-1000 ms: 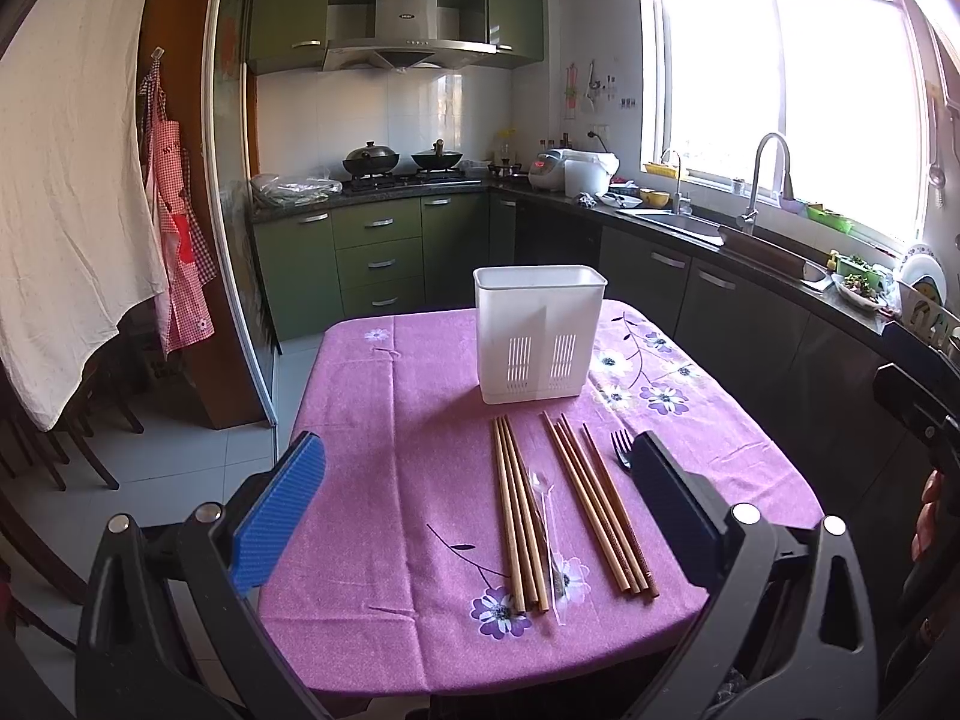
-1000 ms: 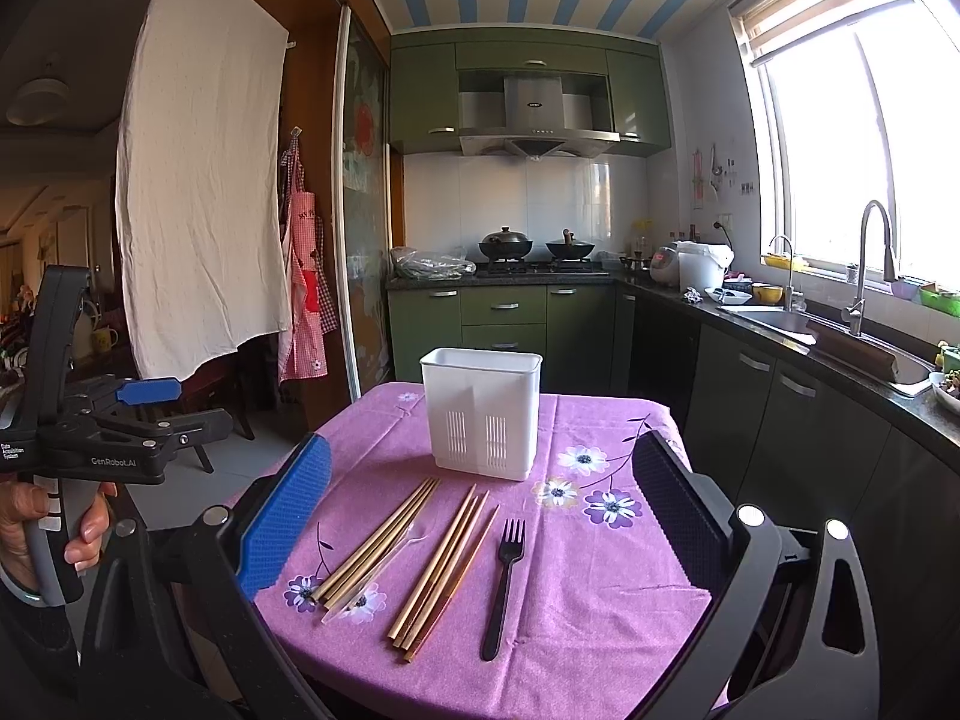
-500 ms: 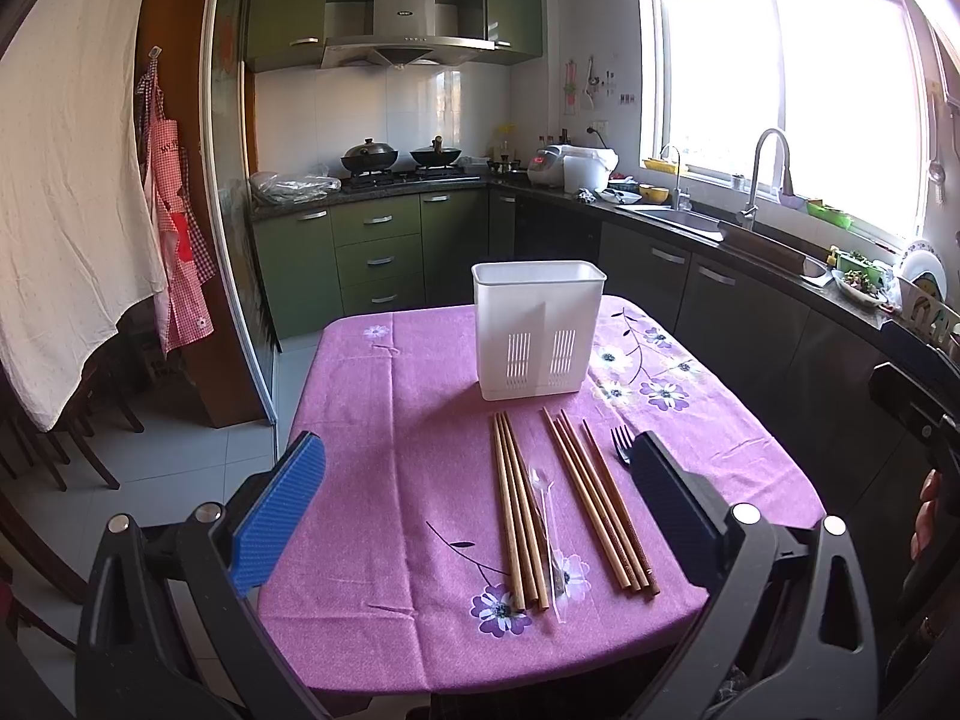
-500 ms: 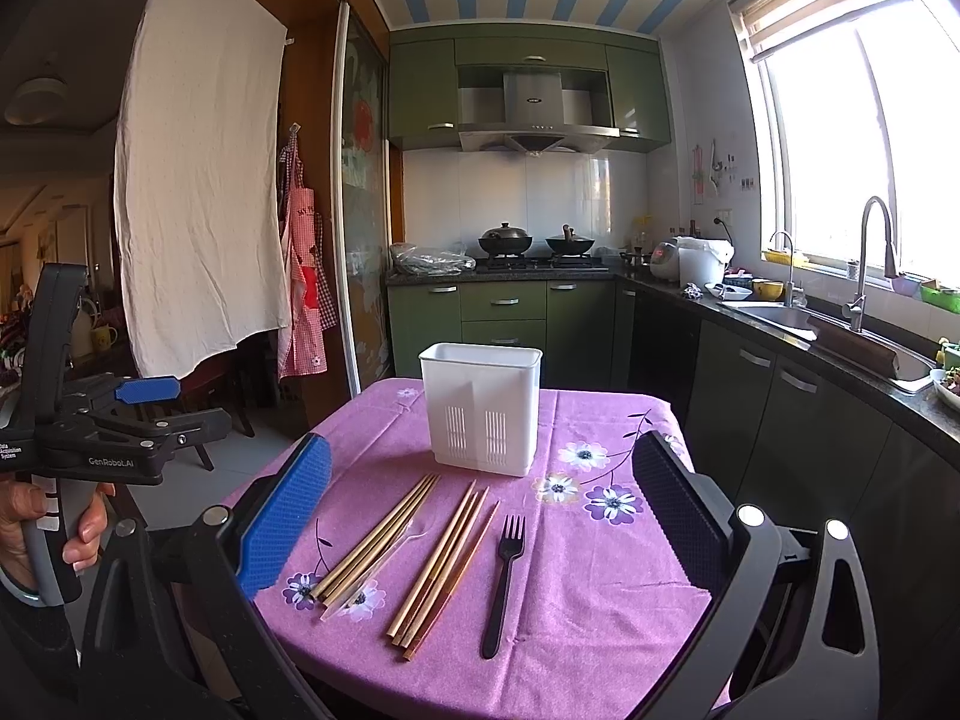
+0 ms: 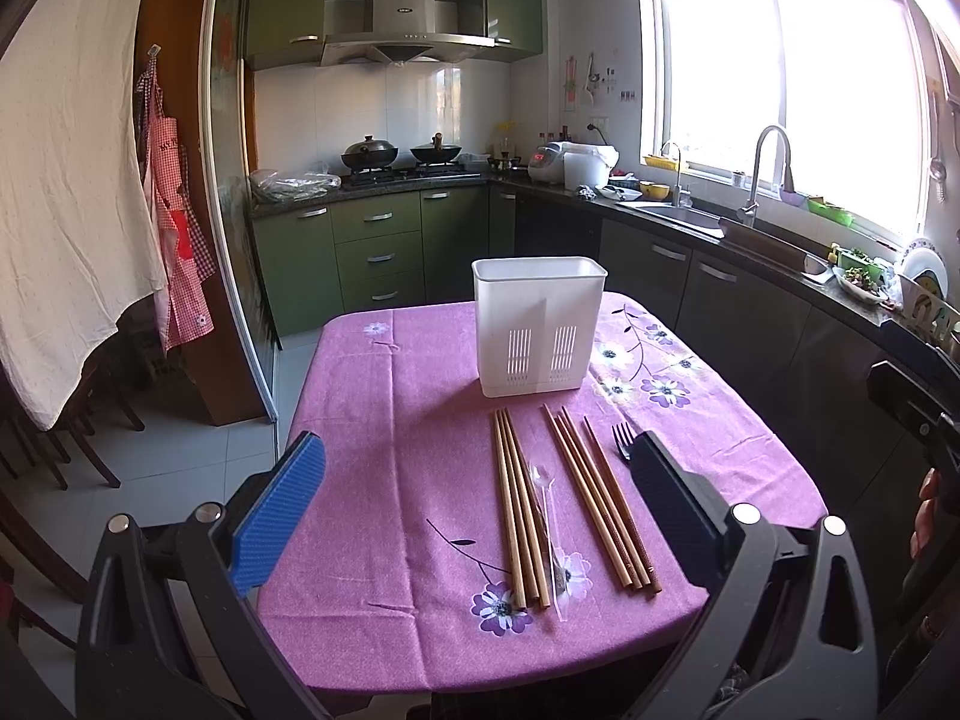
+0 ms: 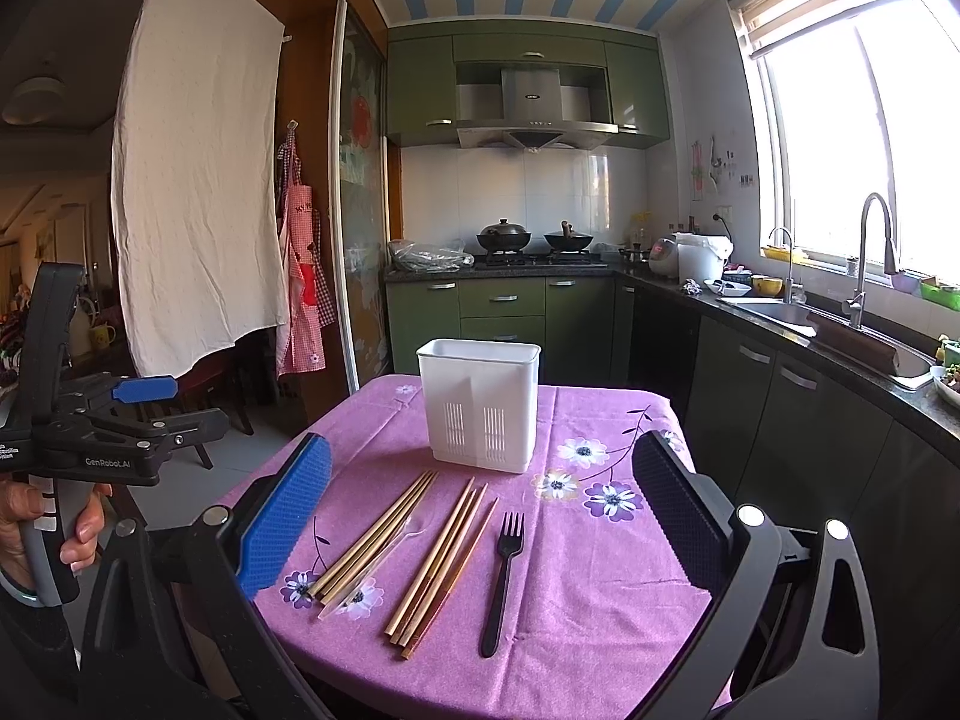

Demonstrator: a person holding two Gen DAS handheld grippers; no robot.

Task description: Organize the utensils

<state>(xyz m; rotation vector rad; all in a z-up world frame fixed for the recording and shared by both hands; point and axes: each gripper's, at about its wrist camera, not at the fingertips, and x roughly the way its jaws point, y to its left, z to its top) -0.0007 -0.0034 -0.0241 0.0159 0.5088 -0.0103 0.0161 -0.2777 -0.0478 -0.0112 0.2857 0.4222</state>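
Observation:
A white slotted utensil holder (image 5: 537, 324) (image 6: 480, 402) stands upright mid-table on a purple flowered cloth (image 5: 390, 420) (image 6: 588, 570). In front of it lie two bundles of wooden chopsticks (image 5: 519, 504) (image 5: 600, 498), also seen in the right wrist view (image 6: 375, 534) (image 6: 441, 558). A clear plastic spoon (image 5: 549, 534) (image 6: 384, 558) lies between the bundles. A black fork (image 6: 503, 576) (image 5: 621, 441) lies to the right. My left gripper (image 5: 474, 510) and right gripper (image 6: 480, 516) are both open and empty, held above the table's near edge.
Green kitchen cabinets and a stove with two pots (image 6: 534, 237) are behind the table. A counter with sink and tap (image 5: 762, 180) runs along the right under the window. A white sheet (image 6: 198, 180) and an apron (image 5: 177, 228) hang at the left.
Both views have shifted very slightly; the utensils and holder have not moved. Both grippers stay open.

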